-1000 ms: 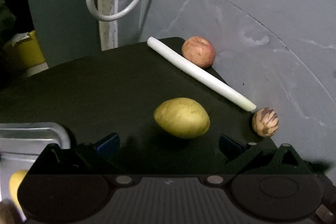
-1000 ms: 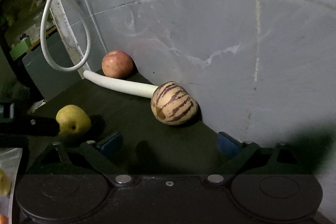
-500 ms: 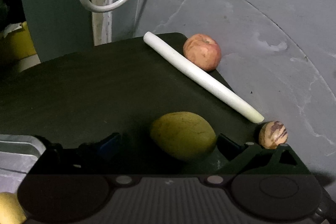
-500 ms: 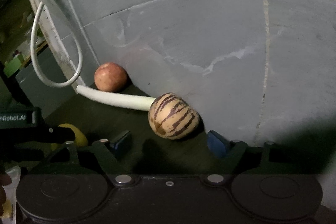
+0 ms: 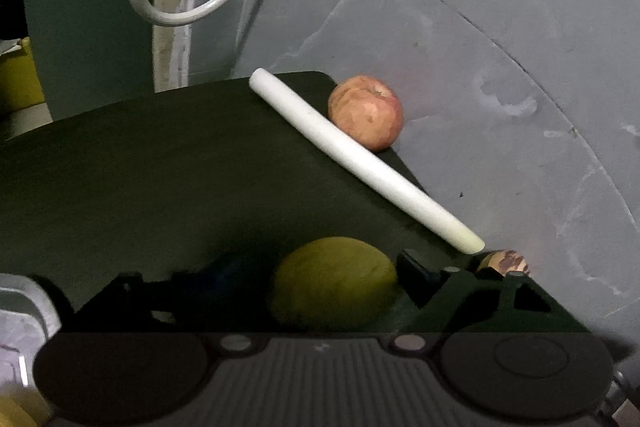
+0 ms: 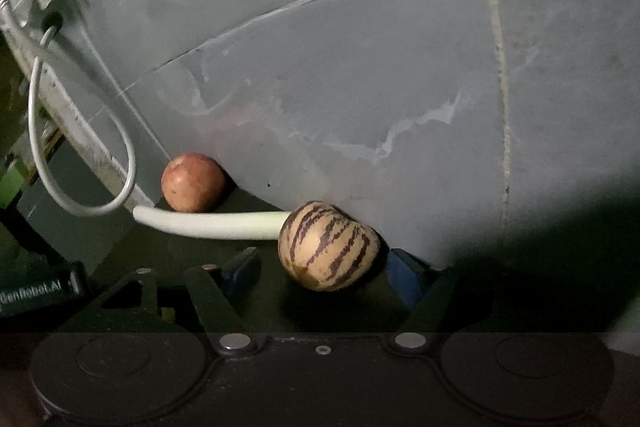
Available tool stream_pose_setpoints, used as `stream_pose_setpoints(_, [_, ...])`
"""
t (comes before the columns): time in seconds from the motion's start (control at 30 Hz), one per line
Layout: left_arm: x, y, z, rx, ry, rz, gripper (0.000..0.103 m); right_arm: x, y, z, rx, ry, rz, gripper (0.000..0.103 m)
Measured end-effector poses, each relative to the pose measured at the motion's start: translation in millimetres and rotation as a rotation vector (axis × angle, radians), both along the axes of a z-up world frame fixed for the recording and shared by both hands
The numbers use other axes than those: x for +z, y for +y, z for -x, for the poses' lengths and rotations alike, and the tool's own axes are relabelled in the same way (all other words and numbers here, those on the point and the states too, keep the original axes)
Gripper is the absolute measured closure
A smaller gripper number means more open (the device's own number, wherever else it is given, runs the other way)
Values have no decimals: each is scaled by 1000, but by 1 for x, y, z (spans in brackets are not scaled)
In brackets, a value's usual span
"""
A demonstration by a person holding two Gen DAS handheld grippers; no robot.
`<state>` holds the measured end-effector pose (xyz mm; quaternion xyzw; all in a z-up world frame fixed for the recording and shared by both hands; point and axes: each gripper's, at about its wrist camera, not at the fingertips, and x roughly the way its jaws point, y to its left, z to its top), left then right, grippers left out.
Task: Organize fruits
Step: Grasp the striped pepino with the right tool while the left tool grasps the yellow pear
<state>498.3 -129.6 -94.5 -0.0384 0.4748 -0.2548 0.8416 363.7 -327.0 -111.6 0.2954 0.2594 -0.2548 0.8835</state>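
Early in the sort, by the look of it. On the dark desk (image 5: 140, 167): a long white stalk (image 5: 360, 163) against the wall, a red apple (image 5: 366, 111) behind it, all untouched. At lower left, edge of a metal tray (image 5: 24, 307) with something yellow inside, possibly fruit already placed. Left gripper (image 5: 320, 279) spread wide around a yellow pear (image 5: 334, 279), not yet clamped. Right gripper (image 6: 324, 267) likewise apart, flanking a striped melon (image 6: 328, 247). Both fruits resting on the desk, none lifted.
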Motion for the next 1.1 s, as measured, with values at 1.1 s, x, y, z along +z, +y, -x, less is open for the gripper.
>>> stream_pose_setpoints(1.1, [-11, -10, 46, -147, -59, -90, 29, -3, -7, 53, 58, -15, -17, 47])
